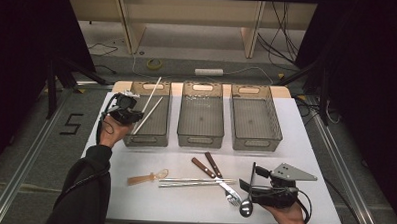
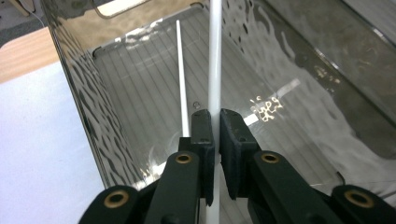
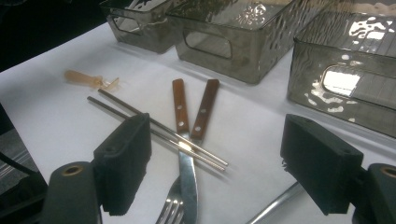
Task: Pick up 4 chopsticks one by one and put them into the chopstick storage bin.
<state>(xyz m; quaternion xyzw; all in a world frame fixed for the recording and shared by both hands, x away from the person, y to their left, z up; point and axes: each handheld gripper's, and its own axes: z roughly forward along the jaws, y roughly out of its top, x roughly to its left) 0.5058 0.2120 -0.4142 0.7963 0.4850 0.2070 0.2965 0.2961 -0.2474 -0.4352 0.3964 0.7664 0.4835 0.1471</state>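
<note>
On the white table [image 1: 133,200] stand three smoky clear bins in a row; over the left bin [image 1: 158,128] the left gripper [image 1: 124,111] pinches a thin white chopstick [image 2: 215,65] between pressed-together jaws, slanting into the bin beside a second chopstick [image 2: 182,88] already leaning inside. The near half of the table lies open around wood-handled cutlery [image 3: 189,112], steel chopsticks [image 3: 154,128] and a tan spoon [image 1: 146,178]. The right gripper [image 3: 215,172] hovers there, jaws spread, empty. A "5" [image 1: 72,124] marks the floor.
</note>
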